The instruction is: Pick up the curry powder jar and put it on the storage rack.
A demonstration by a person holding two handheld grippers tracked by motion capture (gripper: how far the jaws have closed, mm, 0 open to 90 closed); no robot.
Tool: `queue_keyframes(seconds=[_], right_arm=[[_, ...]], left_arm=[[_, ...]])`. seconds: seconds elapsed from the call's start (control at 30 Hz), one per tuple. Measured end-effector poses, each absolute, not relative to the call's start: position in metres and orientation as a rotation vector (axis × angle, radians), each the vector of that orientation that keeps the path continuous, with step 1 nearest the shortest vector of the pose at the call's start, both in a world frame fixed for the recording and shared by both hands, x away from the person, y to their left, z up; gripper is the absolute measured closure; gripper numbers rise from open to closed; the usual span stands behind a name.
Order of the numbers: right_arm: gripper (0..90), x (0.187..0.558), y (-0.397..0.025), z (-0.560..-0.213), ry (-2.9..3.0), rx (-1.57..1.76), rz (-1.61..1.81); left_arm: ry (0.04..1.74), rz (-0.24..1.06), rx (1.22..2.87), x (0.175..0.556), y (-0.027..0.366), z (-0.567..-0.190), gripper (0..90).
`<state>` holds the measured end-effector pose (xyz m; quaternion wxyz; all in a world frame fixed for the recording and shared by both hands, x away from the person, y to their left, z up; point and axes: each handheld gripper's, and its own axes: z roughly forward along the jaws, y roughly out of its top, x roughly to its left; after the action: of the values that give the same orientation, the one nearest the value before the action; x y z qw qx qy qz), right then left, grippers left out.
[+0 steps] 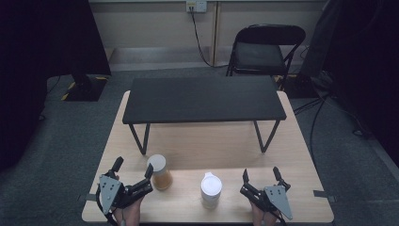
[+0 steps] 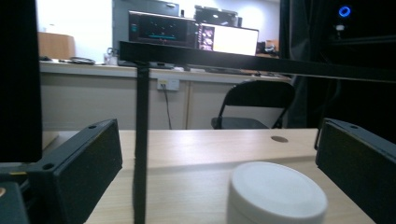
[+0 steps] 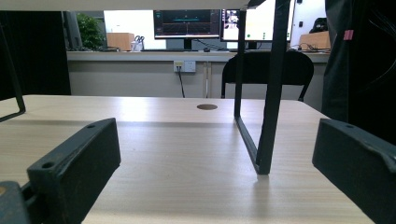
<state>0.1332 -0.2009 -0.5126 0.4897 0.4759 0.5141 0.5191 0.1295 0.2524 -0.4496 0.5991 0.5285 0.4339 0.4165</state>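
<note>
A jar (image 1: 160, 173) with amber contents and a pale lid stands on the wooden table (image 1: 291, 155) near its front left. My left gripper (image 1: 133, 167) is open just left of it, its right fingertip close beside the jar. In the left gripper view a white round lid (image 2: 278, 192) sits low between the open jaws of the left gripper (image 2: 219, 172), nearer the right one. A white lidded container (image 1: 211, 189) stands at the front centre. My right gripper (image 1: 260, 174) is open to its right, holding nothing. The right gripper (image 3: 215, 172) faces bare tabletop.
A low black shelf (image 1: 202, 99) on thin metal legs spans the far half of the table; one leg (image 3: 266, 116) stands ahead of the right gripper, another leg (image 2: 140, 140) ahead of the left. A black folding chair (image 1: 263, 47) stands behind the table.
</note>
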Motion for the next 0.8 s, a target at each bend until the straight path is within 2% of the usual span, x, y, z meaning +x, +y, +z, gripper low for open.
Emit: queue_keyframes(seconds=[0.47, 0.67, 0.8], right_arm=[[0.0, 0.133, -0.201, -0.513, 1.247, 1.156, 1.261], [0.0, 0.133, -0.201, -0.513, 1.247, 1.157, 1.261], [0.0, 0.133, -0.201, -0.513, 1.247, 1.157, 1.261]], left_arm=[[0.966, 0.941, 1.312, 0.135, 0.234, -0.461, 1.5], [0.962, 0.951, 1.350, 0.140, 0.228, -0.468, 6.6], [0.985, 0.928, 1.361, 0.146, 0.223, -0.473, 13.3]])
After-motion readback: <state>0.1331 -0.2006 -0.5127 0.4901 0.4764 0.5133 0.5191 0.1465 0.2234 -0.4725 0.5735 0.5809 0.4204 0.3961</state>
